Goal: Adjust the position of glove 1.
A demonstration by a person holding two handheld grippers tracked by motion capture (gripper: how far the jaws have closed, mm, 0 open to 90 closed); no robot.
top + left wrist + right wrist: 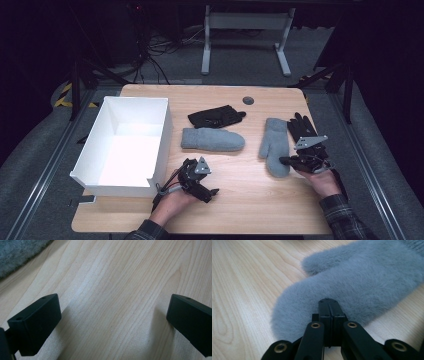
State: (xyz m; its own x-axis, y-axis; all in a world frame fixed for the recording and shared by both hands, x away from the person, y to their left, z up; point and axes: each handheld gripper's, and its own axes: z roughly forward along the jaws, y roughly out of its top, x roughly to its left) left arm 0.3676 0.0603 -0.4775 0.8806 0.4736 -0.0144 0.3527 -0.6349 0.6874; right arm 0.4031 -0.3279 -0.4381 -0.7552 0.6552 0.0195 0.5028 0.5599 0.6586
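Grey mitten (pixel 352 287) bears no readable label; right gripper (pixel 329 302) pinches its edge, left gripper (pixel 112 315) gapes wide.

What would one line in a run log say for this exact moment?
right gripper: shut on grey mitten edge | left gripper: open over bare table | white box: empty

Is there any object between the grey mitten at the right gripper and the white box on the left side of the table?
Yes. The second grey mitten and the black glove lie between the grey mitten at the right gripper and the white box. The left gripper also rests near the box's front corner.
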